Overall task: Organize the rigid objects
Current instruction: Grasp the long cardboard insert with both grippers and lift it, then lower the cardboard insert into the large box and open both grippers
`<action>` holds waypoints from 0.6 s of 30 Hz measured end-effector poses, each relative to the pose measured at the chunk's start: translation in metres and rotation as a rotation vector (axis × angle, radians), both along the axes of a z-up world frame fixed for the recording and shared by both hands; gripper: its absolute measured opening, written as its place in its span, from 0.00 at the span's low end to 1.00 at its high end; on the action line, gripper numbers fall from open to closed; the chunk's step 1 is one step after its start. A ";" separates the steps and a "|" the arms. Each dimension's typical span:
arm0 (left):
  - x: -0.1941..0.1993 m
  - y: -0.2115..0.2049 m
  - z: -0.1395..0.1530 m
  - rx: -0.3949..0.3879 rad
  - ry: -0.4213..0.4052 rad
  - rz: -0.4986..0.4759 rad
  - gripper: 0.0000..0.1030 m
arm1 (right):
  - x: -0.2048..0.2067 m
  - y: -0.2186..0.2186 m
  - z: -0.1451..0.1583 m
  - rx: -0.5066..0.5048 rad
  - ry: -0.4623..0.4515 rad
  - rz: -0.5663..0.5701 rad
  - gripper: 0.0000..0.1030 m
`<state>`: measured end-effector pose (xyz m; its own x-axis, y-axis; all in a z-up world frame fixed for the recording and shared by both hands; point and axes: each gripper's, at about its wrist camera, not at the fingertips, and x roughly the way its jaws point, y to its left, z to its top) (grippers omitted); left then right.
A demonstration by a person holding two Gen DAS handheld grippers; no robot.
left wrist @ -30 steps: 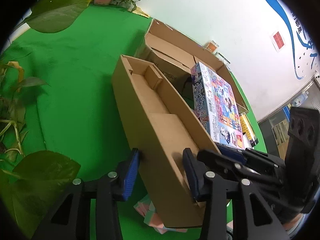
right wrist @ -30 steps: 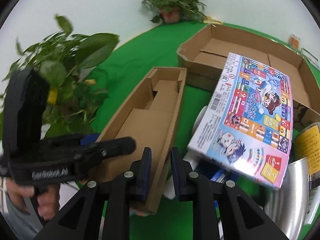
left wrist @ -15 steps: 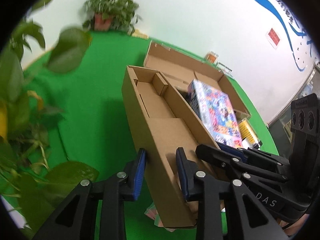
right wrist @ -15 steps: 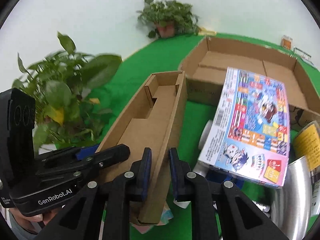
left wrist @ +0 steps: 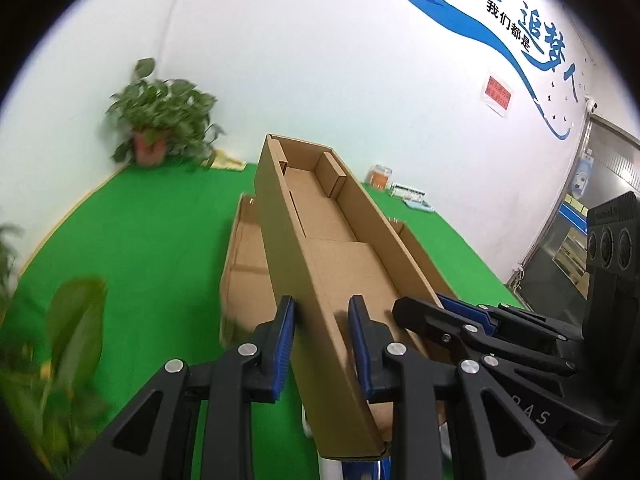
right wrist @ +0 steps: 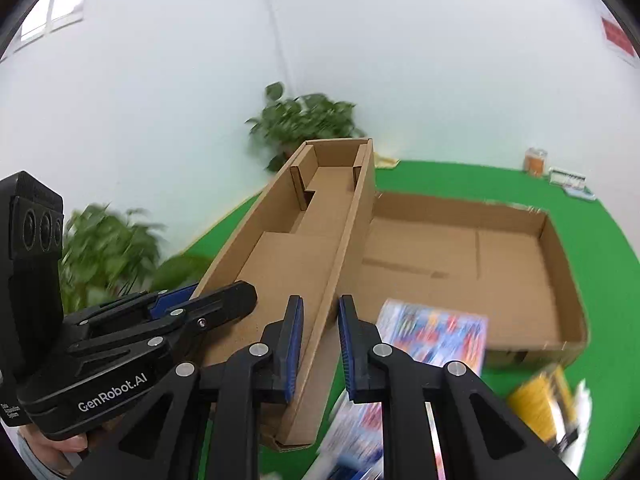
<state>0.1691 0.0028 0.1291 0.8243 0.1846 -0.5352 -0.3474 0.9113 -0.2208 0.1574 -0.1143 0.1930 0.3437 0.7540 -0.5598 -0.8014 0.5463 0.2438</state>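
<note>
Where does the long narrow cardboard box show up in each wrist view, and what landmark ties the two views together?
Left wrist: long narrow cardboard box runs from bottom centre up to mid-frame, left tongs straddling its left wall.
Right wrist: box runs from bottom centre toward upper centre, right tongs straddling its right wall.
Shared landmark: wide shallow cardboard tray behind the box.

Left claw [left wrist: 322,344] and right claw [right wrist: 318,346] side by side, each clamped.
</note>
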 end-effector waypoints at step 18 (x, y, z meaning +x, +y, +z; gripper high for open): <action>0.104 0.123 -0.057 -0.102 0.243 -0.036 0.19 | 0.193 0.162 -0.097 -0.202 0.314 -0.007 0.15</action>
